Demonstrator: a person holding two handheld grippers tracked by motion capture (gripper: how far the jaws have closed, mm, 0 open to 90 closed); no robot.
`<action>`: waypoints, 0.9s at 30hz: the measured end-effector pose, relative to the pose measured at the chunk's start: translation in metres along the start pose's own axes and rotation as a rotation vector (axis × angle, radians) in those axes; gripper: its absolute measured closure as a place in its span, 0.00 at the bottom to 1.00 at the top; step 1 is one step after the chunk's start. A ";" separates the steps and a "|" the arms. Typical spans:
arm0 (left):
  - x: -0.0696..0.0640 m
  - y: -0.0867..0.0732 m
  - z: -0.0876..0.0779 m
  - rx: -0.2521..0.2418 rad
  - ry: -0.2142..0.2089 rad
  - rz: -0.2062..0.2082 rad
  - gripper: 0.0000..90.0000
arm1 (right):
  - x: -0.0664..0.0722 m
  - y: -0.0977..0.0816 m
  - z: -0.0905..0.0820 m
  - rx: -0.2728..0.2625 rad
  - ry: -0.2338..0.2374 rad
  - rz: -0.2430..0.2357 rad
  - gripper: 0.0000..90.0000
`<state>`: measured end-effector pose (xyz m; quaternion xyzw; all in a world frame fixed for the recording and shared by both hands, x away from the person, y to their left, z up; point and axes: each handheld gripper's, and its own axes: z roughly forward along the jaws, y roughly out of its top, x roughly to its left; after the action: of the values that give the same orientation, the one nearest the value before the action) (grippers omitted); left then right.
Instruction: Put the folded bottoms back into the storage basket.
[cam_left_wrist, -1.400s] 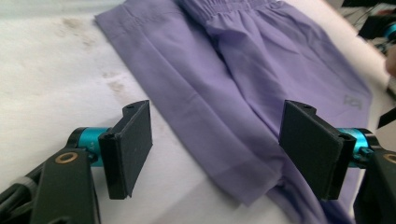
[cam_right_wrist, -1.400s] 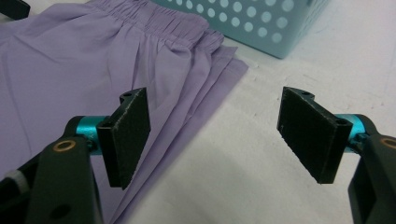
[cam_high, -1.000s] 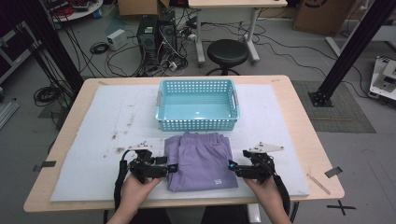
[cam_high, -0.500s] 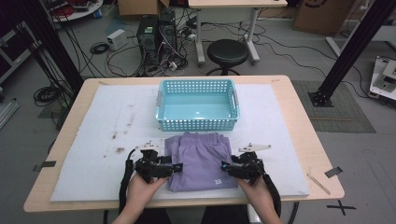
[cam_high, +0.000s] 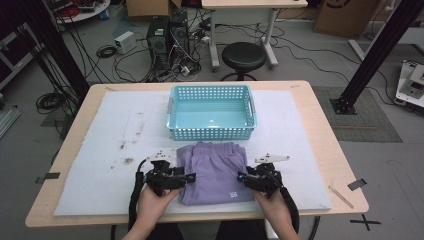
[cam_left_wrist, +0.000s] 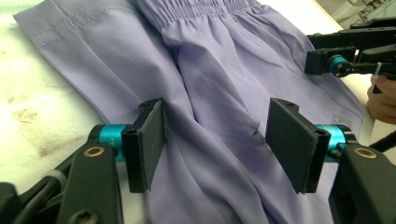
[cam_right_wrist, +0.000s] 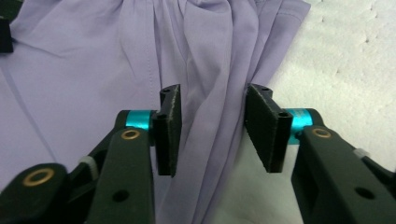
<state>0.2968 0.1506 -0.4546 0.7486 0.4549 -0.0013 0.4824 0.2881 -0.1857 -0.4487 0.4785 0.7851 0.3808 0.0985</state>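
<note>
- The desk (cam_high: 320, 115) is covered by a pale mat (cam_high: 100, 150), stained at its left part.
- A turquoise basket (cam_high: 212, 132) is set at the middle of the mat, on the far side of the garment.
- A folded purple garment (cam_high: 212, 172) is laid flat just in front of the basket, near the desk's front edge, between the two hands.
- The left tongs (cam_left_wrist: 215, 140) are placed over the garment's left edge; their jaws have just been closing, cloth is bunched between them, and the pads are not yet pressed on it.
- The right tongs (cam_right_wrist: 212, 128) are placed over the right edge; they too have just been closing, with folds between pads that are still apart.
</note>
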 end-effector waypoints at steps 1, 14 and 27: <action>-0.001 0.000 0.001 -0.001 0.005 0.000 0.42 | 0.001 0.000 0.001 -0.002 -0.002 -0.001 0.62; -0.009 0.002 0.010 0.019 0.052 0.058 0.86 | 0.007 0.001 0.004 0.005 0.004 -0.049 0.96; -0.018 0.018 -0.012 -0.046 0.033 0.160 0.96 | 0.011 0.013 -0.014 -0.086 0.034 -0.059 0.98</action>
<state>0.2939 0.1450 -0.4271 0.7711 0.4013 0.0600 0.4907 0.2842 -0.1801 -0.4274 0.4438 0.7835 0.4190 0.1167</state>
